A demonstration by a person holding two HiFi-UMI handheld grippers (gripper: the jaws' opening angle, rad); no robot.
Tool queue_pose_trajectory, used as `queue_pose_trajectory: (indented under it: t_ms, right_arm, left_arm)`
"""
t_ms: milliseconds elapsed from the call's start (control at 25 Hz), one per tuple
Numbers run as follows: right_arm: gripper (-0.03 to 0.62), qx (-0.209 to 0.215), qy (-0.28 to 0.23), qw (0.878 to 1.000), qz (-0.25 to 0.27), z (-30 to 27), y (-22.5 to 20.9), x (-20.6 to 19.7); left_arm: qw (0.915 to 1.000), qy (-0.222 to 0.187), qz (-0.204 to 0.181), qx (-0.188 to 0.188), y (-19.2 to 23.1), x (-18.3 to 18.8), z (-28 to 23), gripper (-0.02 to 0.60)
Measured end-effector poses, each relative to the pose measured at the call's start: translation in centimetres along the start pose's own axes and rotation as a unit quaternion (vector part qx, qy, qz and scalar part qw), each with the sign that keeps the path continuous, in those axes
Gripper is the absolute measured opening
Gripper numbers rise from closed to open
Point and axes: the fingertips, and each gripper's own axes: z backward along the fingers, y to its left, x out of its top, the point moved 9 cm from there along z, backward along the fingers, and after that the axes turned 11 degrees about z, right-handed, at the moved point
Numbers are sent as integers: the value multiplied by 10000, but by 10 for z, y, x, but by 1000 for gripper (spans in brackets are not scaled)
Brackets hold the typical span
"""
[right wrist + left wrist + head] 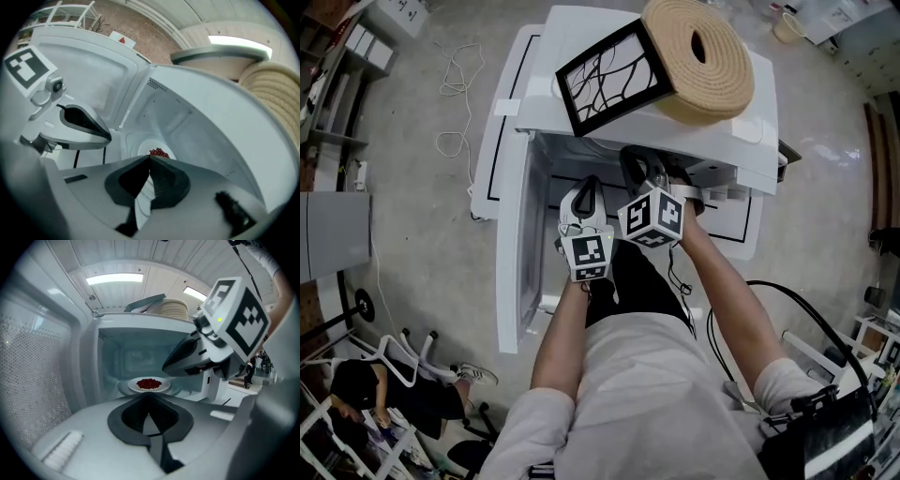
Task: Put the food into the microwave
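The white microwave (756, 141) stands with its door (510, 244) swung open to the left. Inside, on the turntable, a white plate (161, 387) carries a heap of small red food (148, 383); it also shows in the right gripper view as red food (159, 152) deep in the cavity. My left gripper (149, 397) is shut and empty just outside the opening, pointing at the plate. My right gripper (150, 158) is shut with nothing in it, rolled over and raised beside the left one, its tip at the mouth of the cavity. In the head view both grippers (581, 202) (639, 167) sit side by side at the opening.
On top of the microwave lie a black-framed picture (609, 75) and a coil of thick rope (698, 56). A white cable (455, 84) lies on the floor to the left. Another person (366, 389) sits at the lower left by a chair.
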Motion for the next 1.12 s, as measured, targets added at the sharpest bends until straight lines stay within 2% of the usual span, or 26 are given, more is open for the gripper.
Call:
queue_pose_trajectory:
  t_ms: [160,360,480,680,920,1120]
  right_arm:
    - [11,-147,-362,9988,-287,22,21,0]
    - [11,-359,-836,9887,-1191,48,37,-1]
    - [9,-435,-1115,9764,-1797,64,42,-1]
    - [9,-434,-1456,9458,-2870,82,46,-6]
    - [9,-710,-1458,9382,-3058,106,59,-8]
    - [9,-819,-1502,9306,-3237,121,68,-5]
  left_arm:
    - [9999,-39,35,-136,-7,4,5,8]
    - [9990,-104,211,-378,-18,9,12,8]
    - [9982,-117,350,-473,-22,13,18,8]
    - [9966,-245,430,-652,-31,31,33,8]
    - [9941,-339,458,-921,-42,46,57,7]
    - [9928,-463,310,-1062,-48,51,74,8]
